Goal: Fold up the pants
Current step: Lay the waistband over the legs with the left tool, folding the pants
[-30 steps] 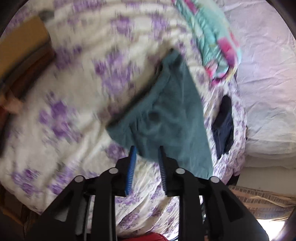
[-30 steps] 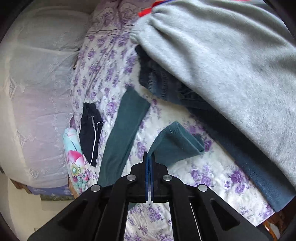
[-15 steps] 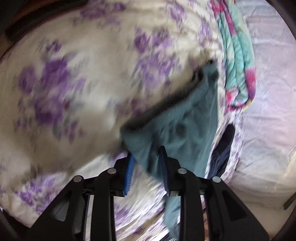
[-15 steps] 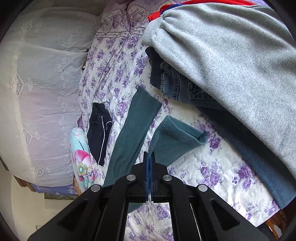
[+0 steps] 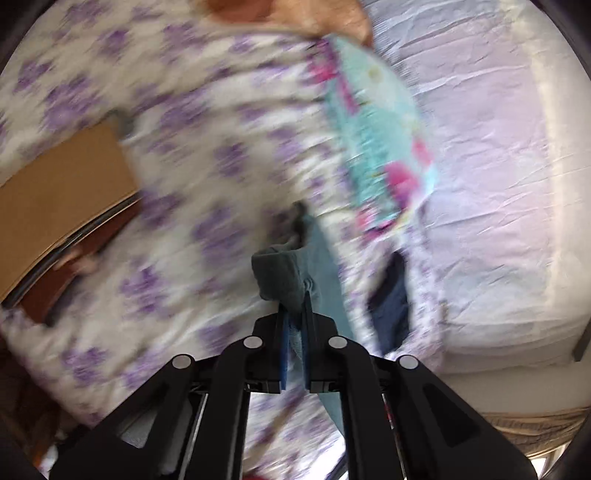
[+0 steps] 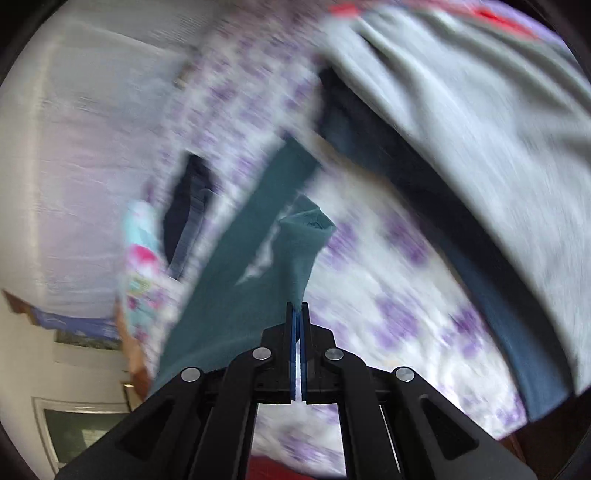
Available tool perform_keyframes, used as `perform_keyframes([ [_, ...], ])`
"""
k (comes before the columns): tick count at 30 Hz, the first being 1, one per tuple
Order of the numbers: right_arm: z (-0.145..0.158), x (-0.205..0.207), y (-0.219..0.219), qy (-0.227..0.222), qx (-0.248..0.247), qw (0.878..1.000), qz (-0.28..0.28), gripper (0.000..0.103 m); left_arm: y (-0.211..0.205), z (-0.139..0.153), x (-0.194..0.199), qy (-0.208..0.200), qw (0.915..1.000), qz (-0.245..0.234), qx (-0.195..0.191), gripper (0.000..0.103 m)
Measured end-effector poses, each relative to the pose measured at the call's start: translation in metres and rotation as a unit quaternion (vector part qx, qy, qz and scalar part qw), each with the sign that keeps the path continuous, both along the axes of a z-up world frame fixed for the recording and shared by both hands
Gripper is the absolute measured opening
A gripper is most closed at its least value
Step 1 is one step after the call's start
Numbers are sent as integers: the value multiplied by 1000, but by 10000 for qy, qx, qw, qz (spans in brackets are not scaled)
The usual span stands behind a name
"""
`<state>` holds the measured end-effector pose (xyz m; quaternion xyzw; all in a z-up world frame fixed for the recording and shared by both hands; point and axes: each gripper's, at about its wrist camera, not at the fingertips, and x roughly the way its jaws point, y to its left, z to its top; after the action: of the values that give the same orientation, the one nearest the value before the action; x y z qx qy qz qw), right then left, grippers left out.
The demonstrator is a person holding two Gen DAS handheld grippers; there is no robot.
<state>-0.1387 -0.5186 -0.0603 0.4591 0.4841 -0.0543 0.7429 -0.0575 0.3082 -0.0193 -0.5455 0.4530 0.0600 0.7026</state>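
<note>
Teal knit pants (image 6: 236, 295) hang lifted above the white bedspread printed with purple flowers (image 6: 399, 302), which serves as the landmark for everything else. Both tongs have cloth in them. The left gripper (image 5: 294, 314) has its blue pads pressed together on a bunched, thick fold of the teal fabric, a rolled hem edge bulging just ahead of the fingertips and a paler length of the same cloth trailing down past the right-hand finger toward the bedspread. The right gripper (image 6: 298, 308) is pinched tight on a narrow point of the pants, with only a thin line between its pads; from that point the fabric rises as a cone to an open cuff, while the other leg stretches as a long band across the bedspread toward its far side.

On the bedspread, at the edge nearest the pale lilac wrinkled sheet (image 5: 491, 155), lies a small dark navy garment (image 5: 391, 295) and, next to it, a folded turquoise cloth with pink flowers (image 5: 376, 147). A flat brown cardboard-like slab (image 5: 62, 184) sits off the opposite edge of the bedspread in the left wrist view. In the right wrist view a large grey fleece garment (image 6: 480, 122) covers the far right part of the bedspread, with dark blue denim (image 6: 354, 125) under its near edge and a strip of red (image 6: 495, 16) showing beyond it. Both views are heavily smeared by motion blur, so fine detail is not readable.
</note>
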Motion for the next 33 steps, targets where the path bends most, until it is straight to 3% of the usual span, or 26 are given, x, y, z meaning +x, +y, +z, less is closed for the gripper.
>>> perform_keyframes([
  [2, -41, -18, -2, 535, 97, 9984, -184, 2, 2, -43, -19, 506, 9986, -130, -49, 5],
  [4, -61, -29, -5, 758, 242, 9962, -368, 2, 2, -77, -31, 920, 9957, -117, 5, 5],
  [6, -61, -33, -7, 748, 364, 9958, -388, 3, 4, -106, -41, 1149, 9931, -50, -207, 5],
  [9, -38, -33, -16, 872, 22, 9955, -360, 8, 10, -104, -46, 1091, 9938, -17, -228, 11],
  [10, -32, -33, -20, 851, -113, 9955, -398, 10, 13, -97, -45, 1091, 9940, -90, -64, 21],
  [11, -22, -34, -23, 813, -390, 9948, -482, 10, 14, -84, -42, 1139, 9927, -192, 349, 40],
  [13, -6, -27, -20, 627, -844, 9937, -391, 10, 14, -65, -39, 1195, 9867, -233, 1074, 60],
  [14, 1, -20, -14, 480, -998, 9937, -184, 10, 16, -54, -41, 1114, 9843, -225, 1351, 60],
  [17, 3, 9, 19, 250, -1113, 9927, 385, 10, 11, -36, -36, 710, 9871, -328, 1395, 59],
  [19, -7, 32, 44, 225, -1034, 9916, 748, 10, -12, -29, -15, 466, 9859, -700, 1447, 59],
  [24, -27, 65, 87, 287, -874, 9875, 1277, 10, -95, -33, 35, 107, 9667, -1909, 1703, 58],
  [25, -35, 70, 92, 427, -934, 9846, 1416, 13, -104, -38, 37, 122, 9633, -2050, 1726, 58],
  [27, -51, 71, 90, 783, -1159, 9780, 1547, 24, -120, -62, 51, 428, 9494, -2238, 2160, 58],
  [28, -61, 70, 84, 885, -1105, 9787, 1488, 12, -120, -79, 55, 695, 9435, -2224, 2355, 58],
  [29, -65, 66, 75, 859, -937, 9835, 1287, 6, -115, -93, 58, 850, 9454, -2154, 2293, 53],
  [30, -65, 64, 68, 901, -728, 9866, 1148, 2, -110, -93, 56, 756, 9517, -1979, 2223, 54],
  [31, -63, 62, 63, 909, -575, 9890, 1018, 4, -107, -90, 56, 740, 9561, -1888, 2115, 54],
  [33, -50, 62, 63, 817, -768, 9890, 963, 9, -96, -80, 55, 741, 9664, -1752, 1731, 54],
])
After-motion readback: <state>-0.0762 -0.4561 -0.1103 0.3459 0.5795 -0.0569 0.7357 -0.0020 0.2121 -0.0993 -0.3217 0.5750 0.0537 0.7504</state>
